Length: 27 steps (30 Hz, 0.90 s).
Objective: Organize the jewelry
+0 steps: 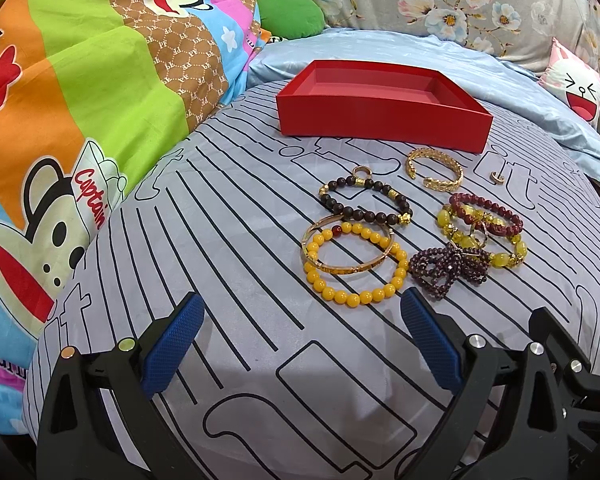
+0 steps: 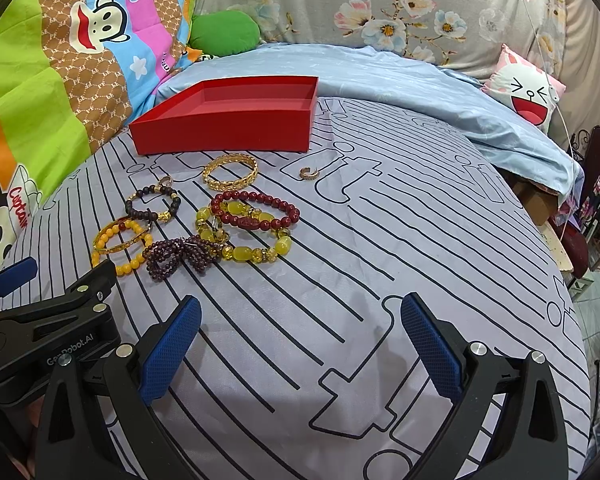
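Left wrist view: both grippers, left gripper (image 1: 302,340) and right gripper (image 2: 300,340), hovered wide open and empty near the bracelets (image 1: 412,232), red box (image 1: 384,120) farther back.

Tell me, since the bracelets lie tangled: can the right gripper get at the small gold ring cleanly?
Probably yes. The small gold ring lies alone on the sheet, apart from the bracelets, and the open right gripper has nothing between.

Left gripper (image 1: 302,338) jaws wide apart, holding nothing, hovering over the striped bedsheet (image 1: 220,240). Yellow bead bracelet (image 1: 356,264) just ahead, overlapping a gold bangle (image 1: 348,248). Red box (image 1: 384,120) behind the pile.
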Each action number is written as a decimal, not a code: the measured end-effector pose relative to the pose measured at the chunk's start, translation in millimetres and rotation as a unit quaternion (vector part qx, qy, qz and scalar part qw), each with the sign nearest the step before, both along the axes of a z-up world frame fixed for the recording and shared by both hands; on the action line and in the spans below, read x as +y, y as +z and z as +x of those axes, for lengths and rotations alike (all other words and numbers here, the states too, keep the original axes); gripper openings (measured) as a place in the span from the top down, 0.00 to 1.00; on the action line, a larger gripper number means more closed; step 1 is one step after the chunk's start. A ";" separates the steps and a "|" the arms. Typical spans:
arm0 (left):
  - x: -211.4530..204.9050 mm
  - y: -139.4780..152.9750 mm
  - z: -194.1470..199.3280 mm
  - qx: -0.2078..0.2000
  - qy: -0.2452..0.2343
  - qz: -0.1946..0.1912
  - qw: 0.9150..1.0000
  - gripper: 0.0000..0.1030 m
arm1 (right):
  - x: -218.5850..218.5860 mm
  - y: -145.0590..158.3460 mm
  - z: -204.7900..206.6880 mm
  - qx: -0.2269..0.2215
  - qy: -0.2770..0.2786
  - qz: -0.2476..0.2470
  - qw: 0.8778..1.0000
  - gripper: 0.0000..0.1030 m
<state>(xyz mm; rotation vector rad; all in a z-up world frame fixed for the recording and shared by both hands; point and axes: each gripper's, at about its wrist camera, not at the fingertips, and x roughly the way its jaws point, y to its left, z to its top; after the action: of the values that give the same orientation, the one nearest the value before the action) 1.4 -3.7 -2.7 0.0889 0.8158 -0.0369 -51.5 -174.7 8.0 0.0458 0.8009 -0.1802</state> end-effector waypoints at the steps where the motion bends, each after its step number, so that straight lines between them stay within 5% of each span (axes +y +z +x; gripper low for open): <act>1: 0.8 0.2 0.6 0.000 0.000 0.000 1.000 0.09 | 0.5 0.5 0.1 0.000 0.000 0.000 1.000 0.06; 27: 1.2 0.5 0.7 -0.001 0.000 0.000 1.000 0.09 | -3.2 -2.1 -0.3 0.000 0.000 -0.001 1.000 0.06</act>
<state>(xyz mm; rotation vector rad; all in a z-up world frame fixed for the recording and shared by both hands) 2.1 -2.4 -2.2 0.0883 0.8140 -0.0369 -51.8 -177.9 5.9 0.0443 0.8004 -0.1811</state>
